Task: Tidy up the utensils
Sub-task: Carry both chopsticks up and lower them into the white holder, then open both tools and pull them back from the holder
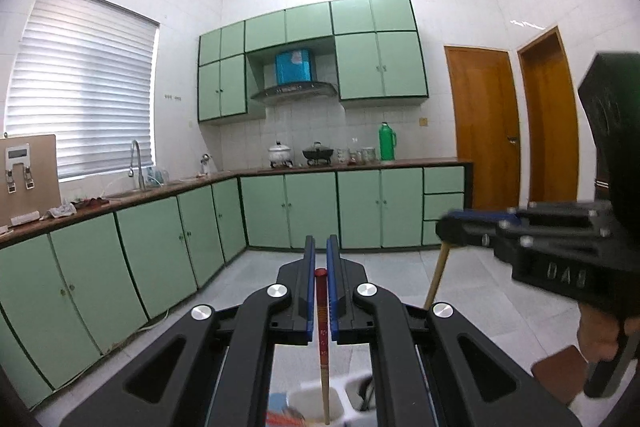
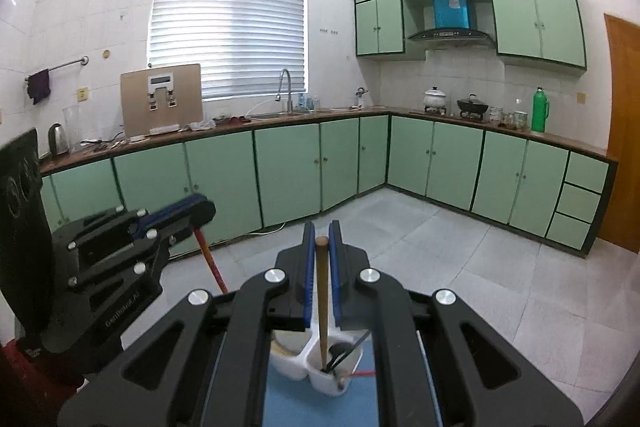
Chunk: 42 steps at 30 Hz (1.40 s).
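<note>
My left gripper (image 1: 321, 247) is shut on a red-topped chopstick (image 1: 322, 323) that hangs down into a white utensil holder (image 1: 316, 401) below. My right gripper (image 2: 321, 231) is shut on a plain wooden chopstick (image 2: 322, 303) whose lower end stands in one compartment of the white utensil holder (image 2: 320, 367), beside dark utensils. The right gripper also shows in the left wrist view (image 1: 452, 229) at the right, with the wooden stick (image 1: 436, 277) under it. The left gripper shows in the right wrist view (image 2: 200, 211) at the left, with the red stick (image 2: 210, 259) below it.
The holder stands on a blue mat (image 2: 280, 403). Beyond is a tiled floor (image 2: 440, 251) and green L-shaped kitchen cabinets (image 2: 288, 167) with a sink (image 2: 276, 115), pots (image 2: 472, 105) and a green flask (image 2: 539, 110). Wooden doors (image 1: 484, 123) are at the right.
</note>
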Motion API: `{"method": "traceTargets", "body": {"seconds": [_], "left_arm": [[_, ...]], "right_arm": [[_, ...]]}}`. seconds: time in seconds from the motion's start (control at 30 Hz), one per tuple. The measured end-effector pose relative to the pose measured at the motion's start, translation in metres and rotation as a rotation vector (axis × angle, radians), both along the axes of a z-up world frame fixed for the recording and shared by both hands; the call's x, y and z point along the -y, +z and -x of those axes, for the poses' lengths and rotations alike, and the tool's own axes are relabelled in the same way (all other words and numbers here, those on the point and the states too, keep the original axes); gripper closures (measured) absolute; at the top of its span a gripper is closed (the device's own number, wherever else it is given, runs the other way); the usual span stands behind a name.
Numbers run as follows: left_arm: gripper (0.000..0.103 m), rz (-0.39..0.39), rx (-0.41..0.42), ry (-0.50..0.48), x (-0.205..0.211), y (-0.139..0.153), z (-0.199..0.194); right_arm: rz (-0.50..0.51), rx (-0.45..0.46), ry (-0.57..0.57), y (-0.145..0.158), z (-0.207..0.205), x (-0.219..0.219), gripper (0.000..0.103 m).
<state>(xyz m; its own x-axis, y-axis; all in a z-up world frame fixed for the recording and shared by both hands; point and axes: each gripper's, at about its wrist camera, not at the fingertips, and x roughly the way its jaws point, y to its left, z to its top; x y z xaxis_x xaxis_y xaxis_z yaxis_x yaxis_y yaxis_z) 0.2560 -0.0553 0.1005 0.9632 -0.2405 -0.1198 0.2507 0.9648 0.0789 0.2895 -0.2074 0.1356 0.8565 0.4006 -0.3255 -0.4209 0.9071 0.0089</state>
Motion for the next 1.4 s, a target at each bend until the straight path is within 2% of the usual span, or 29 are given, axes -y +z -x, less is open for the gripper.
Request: {"method": "traceTargets", "body": {"seconds": [0.13,0.4,0.57,0.73,0.77,0.8,0.9,0.93,0.97,1.03,1.1,1.2,1.4], "left_arm": [[0.098,0.015,-0.01,0.007,-0.002,-0.015,-0.028],[0.098,0.019,-0.144,0.006,-0.007,-0.069,-0.072],[0.097,0.006,-0.232,0.003,-0.01,-0.1,-0.088],[0.096,-0.008,-0.291,0.009,-0.012,-0.116,-0.09],[0.095,-0.011,-0.297,0.006,-0.013,-0.116,-0.09],[0.092,-0.014,-0.299,0.005,-0.014,-0.116,-0.086],[0.074,-0.024,-0.278,0.013,-0.014,-0.109,-0.077],[0.07,-0.024,-0.273,0.017,-0.014,-0.106,-0.073],[0.068,-0.019,-0.269,0.019,-0.016,-0.104,-0.067],[0.054,-0.001,-0.264,0.024,-0.02,-0.099,-0.055],[0.046,0.012,-0.258,0.035,-0.024,-0.096,-0.039],[0.035,0.023,-0.251,0.048,-0.03,-0.096,-0.015],[0.019,0.058,-0.285,0.075,-0.039,-0.109,0.03]], "right_arm": [[-0.006,-0.02,-0.019,-0.018,-0.028,-0.001,0.097],[0.006,-0.122,-0.036,-0.072,-0.068,-0.008,0.097],[0.02,-0.177,-0.032,-0.097,-0.077,-0.014,0.097],[0.027,-0.213,-0.042,-0.111,-0.077,-0.016,0.094],[0.028,-0.213,-0.047,-0.111,-0.076,-0.015,0.088],[0.026,-0.212,-0.051,-0.11,-0.074,-0.014,0.075],[0.009,-0.176,-0.064,-0.103,-0.062,-0.008,0.058],[0.007,-0.164,-0.069,-0.1,-0.059,-0.006,0.055],[0.004,-0.156,-0.076,-0.098,-0.056,-0.002,0.046],[-0.014,-0.132,-0.105,-0.093,-0.043,0.007,0.037],[-0.036,-0.116,-0.129,-0.091,-0.029,0.018,0.027],[-0.063,-0.107,-0.166,-0.093,-0.008,0.032,0.017],[-0.088,-0.123,-0.221,-0.115,0.038,0.054,0.006]]}}
